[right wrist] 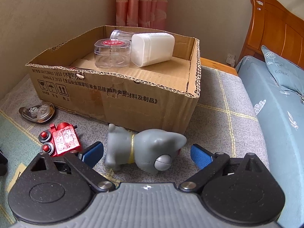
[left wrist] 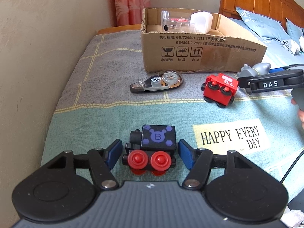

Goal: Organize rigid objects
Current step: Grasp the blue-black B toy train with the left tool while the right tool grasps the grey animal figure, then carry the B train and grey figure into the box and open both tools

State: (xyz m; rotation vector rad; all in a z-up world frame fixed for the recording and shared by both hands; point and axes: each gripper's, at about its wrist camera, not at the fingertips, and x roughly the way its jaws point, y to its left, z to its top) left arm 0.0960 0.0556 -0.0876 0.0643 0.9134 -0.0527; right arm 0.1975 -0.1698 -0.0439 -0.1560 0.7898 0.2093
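A black toy train car with red wheels and a purple "B" lies on the bed between the blue pads of my open left gripper, with a gap on each side. A grey toy figure lies on its side between the pads of my open right gripper, untouched; it also shows in the left wrist view. A red toy train car lies to the left of the right gripper. A correction tape dispenser lies in front of the cardboard box.
The open box holds a clear round case with a red label, a white plastic container and a clear jar. A wall runs along the left. A wooden headboard and blue pillows are at the right.
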